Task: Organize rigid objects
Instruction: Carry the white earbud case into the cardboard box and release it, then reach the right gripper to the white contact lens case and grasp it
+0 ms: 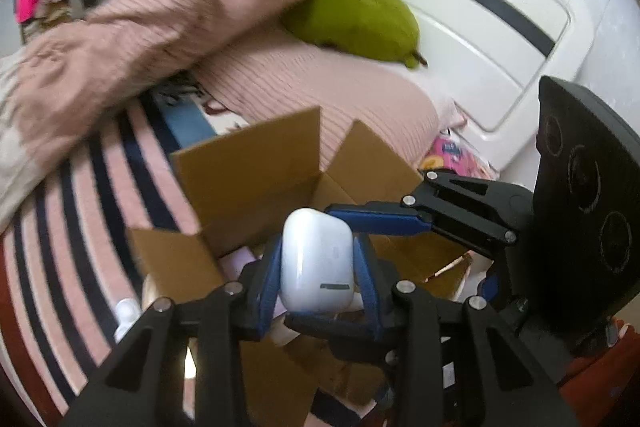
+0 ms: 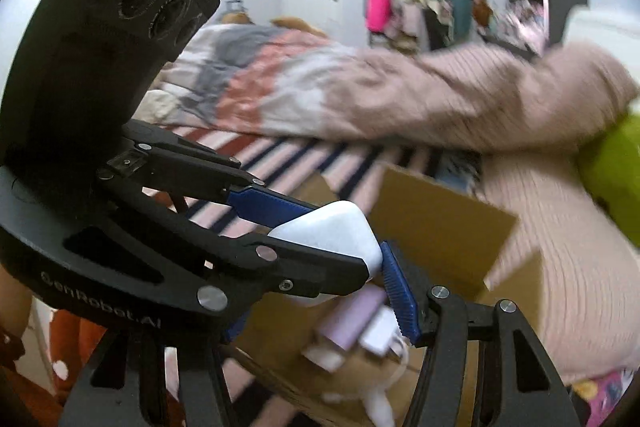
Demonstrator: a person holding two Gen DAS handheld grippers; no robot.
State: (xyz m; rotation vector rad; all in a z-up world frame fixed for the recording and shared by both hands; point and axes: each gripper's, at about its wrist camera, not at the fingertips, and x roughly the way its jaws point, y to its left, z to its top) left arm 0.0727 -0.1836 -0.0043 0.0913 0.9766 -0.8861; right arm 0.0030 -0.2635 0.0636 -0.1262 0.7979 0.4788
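Observation:
My left gripper (image 1: 318,267) is shut on a white earbuds case (image 1: 318,259), held upright above an open cardboard box (image 1: 248,167) on a striped bedspread. The case also shows in the right wrist view (image 2: 332,231), pinched between the left gripper's blue pads (image 2: 272,207). My right gripper (image 2: 316,311) hangs over the same box (image 2: 440,219); one blue finger (image 2: 400,295) shows clearly, the other is hidden behind the left gripper. In the left wrist view the right gripper (image 1: 384,219) reaches in from the right. Inside the box lie a lilac tube (image 2: 352,319) and small white items (image 2: 380,339).
A pink ribbed blanket (image 1: 132,23) and a green plush pillow (image 1: 356,15) lie on the bed behind the box. A white headboard (image 1: 480,39) stands at the back right. A small white object (image 1: 126,311) lies on the bedspread left of the box.

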